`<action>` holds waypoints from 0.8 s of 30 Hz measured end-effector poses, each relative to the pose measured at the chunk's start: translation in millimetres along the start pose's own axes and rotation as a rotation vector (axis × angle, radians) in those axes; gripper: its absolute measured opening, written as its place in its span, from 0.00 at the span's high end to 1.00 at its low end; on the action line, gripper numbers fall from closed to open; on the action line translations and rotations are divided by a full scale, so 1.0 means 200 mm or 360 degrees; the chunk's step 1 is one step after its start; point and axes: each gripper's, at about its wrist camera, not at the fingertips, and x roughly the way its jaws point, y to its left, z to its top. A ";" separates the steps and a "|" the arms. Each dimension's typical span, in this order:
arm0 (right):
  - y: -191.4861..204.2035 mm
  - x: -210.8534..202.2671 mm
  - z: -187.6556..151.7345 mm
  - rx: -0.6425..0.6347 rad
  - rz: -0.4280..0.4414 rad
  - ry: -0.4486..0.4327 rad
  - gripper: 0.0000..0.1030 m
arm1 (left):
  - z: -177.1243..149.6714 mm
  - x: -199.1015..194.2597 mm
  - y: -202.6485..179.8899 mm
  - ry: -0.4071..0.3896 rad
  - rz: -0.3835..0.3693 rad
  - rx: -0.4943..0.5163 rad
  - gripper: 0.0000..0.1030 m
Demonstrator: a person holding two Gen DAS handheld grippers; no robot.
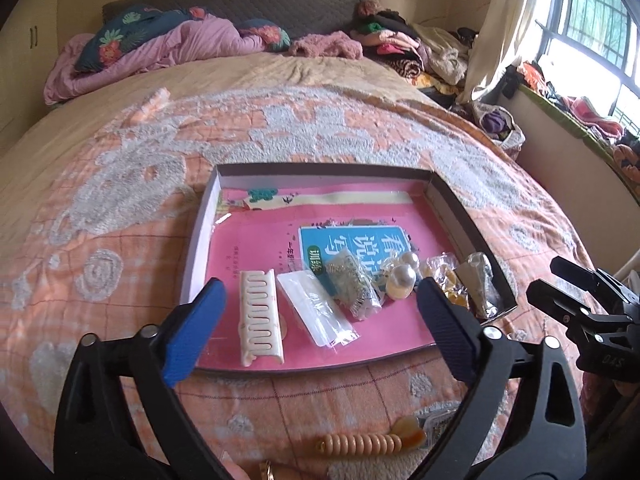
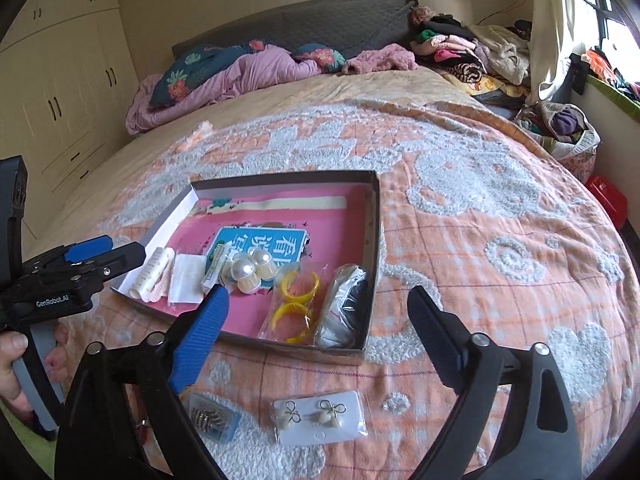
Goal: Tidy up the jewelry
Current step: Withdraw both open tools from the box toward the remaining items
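Left wrist view: the left gripper (image 1: 320, 312) hangs over the near edge of a shallow cardboard box lid (image 1: 202, 236) on the orange patterned bedspread (image 1: 120, 208), jaws spread wide and pinching nothing. Inside the lid, on a pink book cover (image 1: 256, 248), a row of jewelry runs along the near wall: a cream hair claw (image 1: 260, 316) at 8 o'clock, a clear flat packet (image 1: 316, 308) just beside it, a bagged glittery piece (image 1: 352, 284), pearl earrings (image 1: 402, 276) near the middle, then yellow hoops in a bag (image 1: 448, 280) and a silvery pouch (image 1: 482, 280) against the right wall at 4 o'clock. The far half of the lid lies bare, with free room up to its 12 o'clock wall. Outside the lid, at 6 o'clock, a beige spiral hair tie (image 1: 360, 442) lies on the bedspread close to the camera.

In the right wrist view the right gripper (image 2: 320, 312) is also spread and holds nothing, straddling the lid's near right corner, where the pouch touches the wall. On the bedspread at 6 o'clock an earring card with two bow studs (image 2: 320, 420) lies well clear of the lid's edge, and a small box of gold pieces (image 2: 210, 418) sits at 7 o'clock, partly behind the left finger (image 2: 200, 336). Bedspread from 1 to 4 o'clock is open. A hand (image 2: 12, 368) grips the other tool's handle at 9 o'clock.
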 end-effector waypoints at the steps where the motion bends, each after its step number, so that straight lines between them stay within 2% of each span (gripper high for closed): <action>1: 0.00 -0.02 0.00 0.0000 0.0001 -0.0011 0.12 | 0.00 -0.02 0.00 -0.0010 0.0002 -0.0005 0.11; 24: 0.00 -0.32 0.02 -0.0002 0.0037 -0.0154 0.11 | 0.00 -0.35 -0.03 -0.0198 0.0010 -0.0054 0.11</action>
